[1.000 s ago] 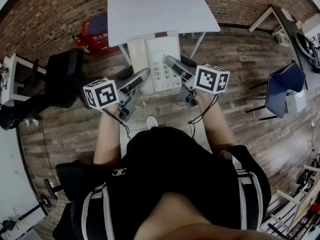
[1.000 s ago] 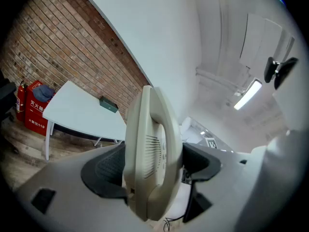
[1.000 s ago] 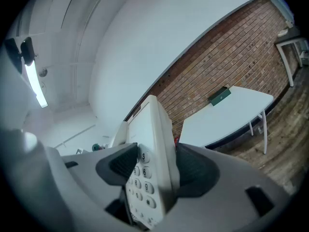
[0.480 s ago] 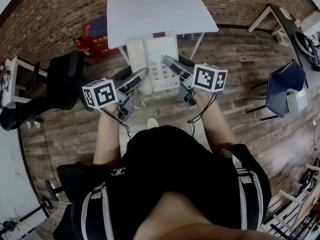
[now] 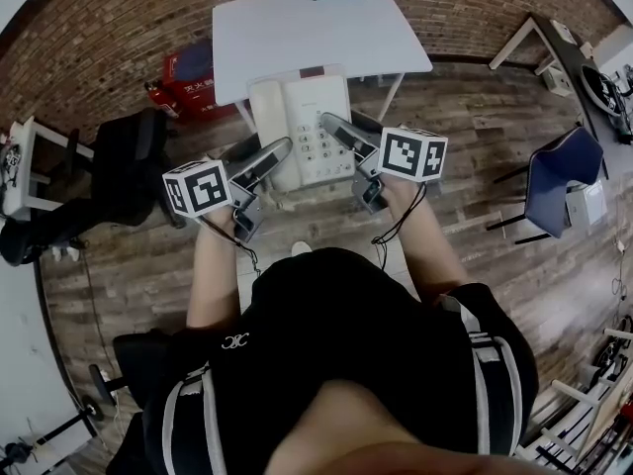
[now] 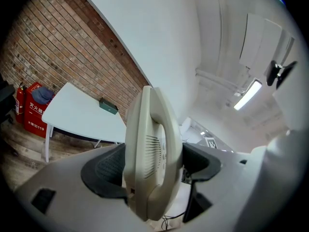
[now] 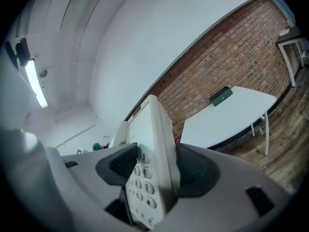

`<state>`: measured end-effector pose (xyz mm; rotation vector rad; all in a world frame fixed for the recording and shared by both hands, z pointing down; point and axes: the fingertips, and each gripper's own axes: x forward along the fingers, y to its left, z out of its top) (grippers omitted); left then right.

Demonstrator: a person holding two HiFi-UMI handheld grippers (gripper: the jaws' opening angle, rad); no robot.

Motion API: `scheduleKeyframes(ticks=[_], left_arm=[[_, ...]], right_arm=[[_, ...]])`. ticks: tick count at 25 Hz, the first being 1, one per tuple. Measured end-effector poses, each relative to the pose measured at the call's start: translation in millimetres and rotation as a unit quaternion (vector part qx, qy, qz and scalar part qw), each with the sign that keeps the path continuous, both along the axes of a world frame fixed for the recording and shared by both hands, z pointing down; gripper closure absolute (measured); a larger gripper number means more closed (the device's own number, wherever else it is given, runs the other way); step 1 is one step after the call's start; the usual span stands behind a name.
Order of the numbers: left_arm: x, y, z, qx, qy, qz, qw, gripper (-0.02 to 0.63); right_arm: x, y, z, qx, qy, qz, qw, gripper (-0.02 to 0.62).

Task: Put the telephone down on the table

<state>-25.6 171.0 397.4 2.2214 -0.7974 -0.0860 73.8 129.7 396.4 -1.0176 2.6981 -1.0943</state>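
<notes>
Aloft, one telephone [image 5: 315,107] in left claw [image 5: 280,151] and right claw [image 5: 334,125]; one table [image 5: 297,28] near.

The person wears a black short-sleeved top [image 5: 336,344] with a small white emblem [image 5: 234,340] on its left chest and pale grey-and-white stripes [image 5: 483,384] running down both sides. A white shoe [image 5: 300,242] peeks out just ahead of the top. Also ahead of the top, the left tool [image 5: 277,152] and right tool [image 5: 336,127] are each silver-grey with dark, ribbed inner pads [image 6: 102,172], and each carries a white cube [image 5: 199,187] printed with black square markers and trails a thin black cable [image 5: 379,245] back towards the top.
</notes>
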Motion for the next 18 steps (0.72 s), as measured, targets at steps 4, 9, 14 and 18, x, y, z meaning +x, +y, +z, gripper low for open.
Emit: scheduleKeyframes(ticks=[4,9,14,18], left_arm=[[-1,-2,-6,0.011,0.006,0.003,0.9999,0.236],[-4,-3,-7,0.026,0.006,0.006,0.9996,0.236],[-53,-33,-16,0.026,0.014,0.014,0.9995,0.236],[-66,-39,-20,0.03,0.017,0.02,0.9992,0.236]], right_arm=[[-2,-1,-5,0.009,-0.002,0.003,1.0,0.362],[-4,-2,-9,0.027,-0.001,0.008,1.0,0.362],[-52,-30,-20,0.03,0.006,0.019,0.999,0.362],[-66,-35,-23,0.031,0.006,0.024,0.999,0.362]])
